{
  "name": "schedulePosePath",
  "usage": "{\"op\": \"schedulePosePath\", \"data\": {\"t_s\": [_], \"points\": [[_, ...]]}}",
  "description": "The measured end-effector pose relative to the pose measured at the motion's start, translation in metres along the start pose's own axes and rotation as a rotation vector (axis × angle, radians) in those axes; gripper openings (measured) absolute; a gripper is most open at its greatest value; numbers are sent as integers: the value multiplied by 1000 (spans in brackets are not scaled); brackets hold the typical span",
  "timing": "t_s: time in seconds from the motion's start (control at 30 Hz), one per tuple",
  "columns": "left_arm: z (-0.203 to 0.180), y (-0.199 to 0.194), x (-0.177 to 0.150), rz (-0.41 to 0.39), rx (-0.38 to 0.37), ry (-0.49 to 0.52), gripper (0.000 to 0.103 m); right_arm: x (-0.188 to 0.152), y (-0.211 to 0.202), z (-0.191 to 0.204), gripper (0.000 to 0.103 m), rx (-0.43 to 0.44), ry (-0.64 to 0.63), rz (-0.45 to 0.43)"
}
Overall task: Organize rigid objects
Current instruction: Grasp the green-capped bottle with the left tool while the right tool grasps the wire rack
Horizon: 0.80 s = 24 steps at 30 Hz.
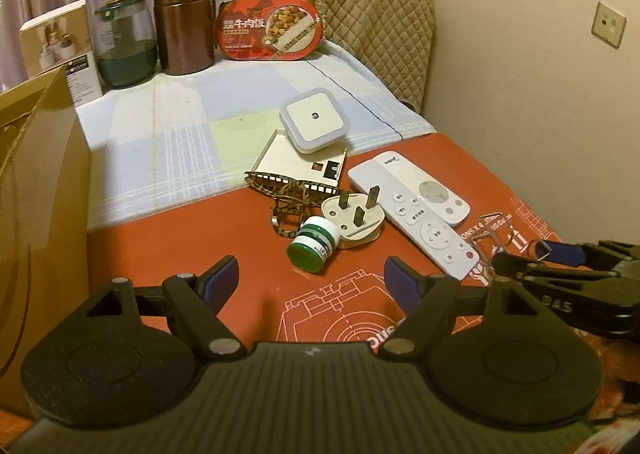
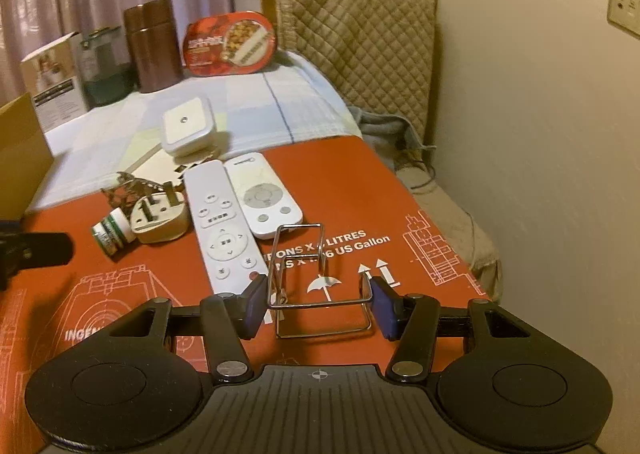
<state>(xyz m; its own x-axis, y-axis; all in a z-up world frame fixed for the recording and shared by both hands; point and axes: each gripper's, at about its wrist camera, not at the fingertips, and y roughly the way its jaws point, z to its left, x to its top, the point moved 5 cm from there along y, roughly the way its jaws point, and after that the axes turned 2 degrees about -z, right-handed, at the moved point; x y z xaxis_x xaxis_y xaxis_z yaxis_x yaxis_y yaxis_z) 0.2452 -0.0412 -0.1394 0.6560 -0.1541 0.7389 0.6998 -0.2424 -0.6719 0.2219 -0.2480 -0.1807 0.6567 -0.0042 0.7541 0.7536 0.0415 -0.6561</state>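
Right wrist view: wire stand (image 2: 320, 286) sits between the right claw's (image 2: 320, 308) spread fingers (gripping nothing).

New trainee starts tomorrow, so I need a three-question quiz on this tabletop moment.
1. True or false: the left gripper holds the small green-capped jar.
2. What sits between the right gripper fingers? A) bent wire stand B) beige three-pin plug C) long white remote
3. The square white night light rests partly on a flat white ____.

Key: 1 false; 2 A; 3 box.
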Motion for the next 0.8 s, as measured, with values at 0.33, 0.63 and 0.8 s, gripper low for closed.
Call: {"op": "schedulePosePath", "data": {"t_s": [0.33,0.63,0.8], "points": [[-8,44,-1,11,1,73,56,1,-12,-8,51,45,1,-15],[-4,66,-1,36,30,126,27,0,-13,-8,51,49,-7,-13],[-2,51,-9,51,9,91,27,1,-16,-9,51,51,-7,-16]]}}
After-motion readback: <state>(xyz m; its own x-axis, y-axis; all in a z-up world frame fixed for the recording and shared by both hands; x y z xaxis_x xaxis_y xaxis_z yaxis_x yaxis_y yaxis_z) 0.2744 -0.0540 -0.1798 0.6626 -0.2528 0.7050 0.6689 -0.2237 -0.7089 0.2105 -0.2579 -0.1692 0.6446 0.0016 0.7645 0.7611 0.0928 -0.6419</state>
